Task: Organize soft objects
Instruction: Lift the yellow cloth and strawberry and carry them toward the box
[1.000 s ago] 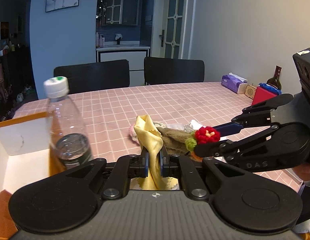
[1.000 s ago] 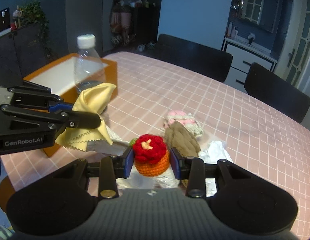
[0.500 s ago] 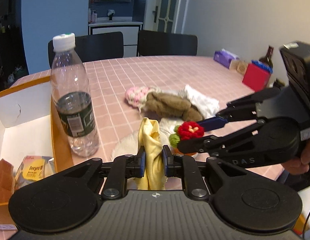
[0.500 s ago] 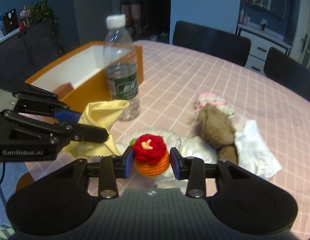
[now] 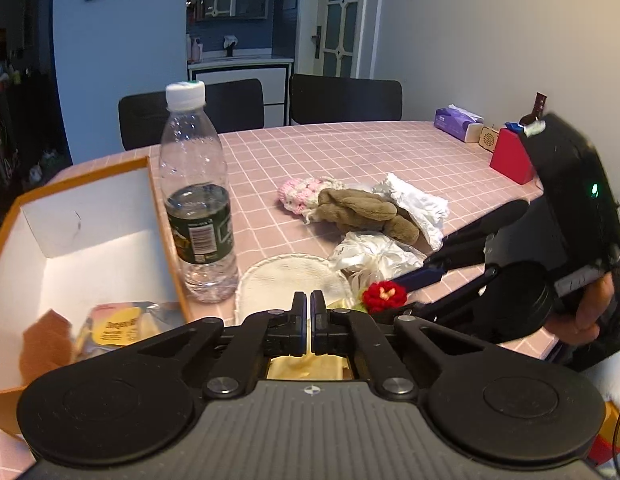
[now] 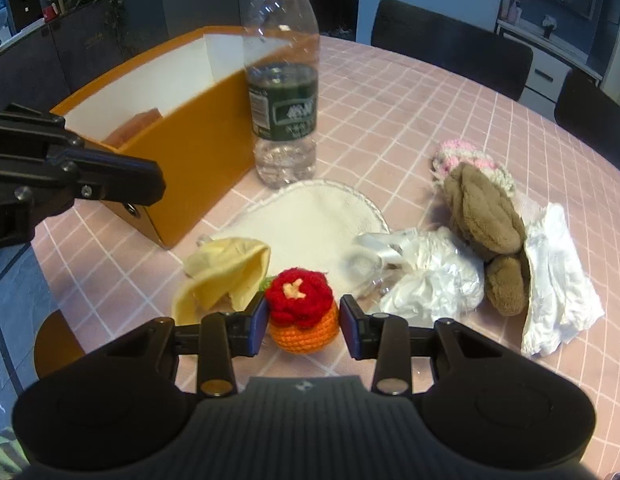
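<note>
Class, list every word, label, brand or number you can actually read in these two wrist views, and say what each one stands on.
"Deeyeo": only partly legible, on the yellow packet inside the orange box.
Water bottle: the dark label carries a logo and small print, too blurred to read; the barcode digits are too small.
Left gripper: the white lettering on its body in the right wrist view is cut off at the frame edge.
Nothing else is readable.
</note>
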The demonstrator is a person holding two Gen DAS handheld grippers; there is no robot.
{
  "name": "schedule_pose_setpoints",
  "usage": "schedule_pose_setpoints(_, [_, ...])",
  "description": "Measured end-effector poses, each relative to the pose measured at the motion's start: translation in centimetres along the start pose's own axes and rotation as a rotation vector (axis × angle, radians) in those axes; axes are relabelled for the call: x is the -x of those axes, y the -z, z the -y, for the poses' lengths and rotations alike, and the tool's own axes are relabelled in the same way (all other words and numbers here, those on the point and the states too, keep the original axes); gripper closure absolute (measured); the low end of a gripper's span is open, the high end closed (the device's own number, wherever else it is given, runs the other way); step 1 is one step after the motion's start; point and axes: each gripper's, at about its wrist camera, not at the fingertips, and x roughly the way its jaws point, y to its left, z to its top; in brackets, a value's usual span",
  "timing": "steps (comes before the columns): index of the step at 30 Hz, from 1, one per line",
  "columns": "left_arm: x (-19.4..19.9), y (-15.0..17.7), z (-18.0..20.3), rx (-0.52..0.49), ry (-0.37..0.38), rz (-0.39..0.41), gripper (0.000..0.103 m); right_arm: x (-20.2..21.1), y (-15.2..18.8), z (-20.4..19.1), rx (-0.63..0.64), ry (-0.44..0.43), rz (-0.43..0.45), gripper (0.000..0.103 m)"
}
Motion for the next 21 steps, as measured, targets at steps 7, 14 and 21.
schedule_pose_setpoints(7, [-1.9, 2.0, 1.1, -0.094, 0.067, -0.030, 0.050, -0.6, -0.4, -0.9, 0.028, 0.001, -0.015, 0.065])
schedule_pose_setpoints(14, [-6.1, 3.9, 1.6, -0.138, 0.027, -0.059, 0.035, -1.1, -0.6, -0.4, 0.016, -0.020, -0.010, 0.065])
schedule_pose_setpoints(21, [-8.7, 4.1, 1.2, -0.115, -0.010, -0.044, 0.038, -1.7, -1.0, -0.1, 0.023, -0.013, -0.018, 0.065])
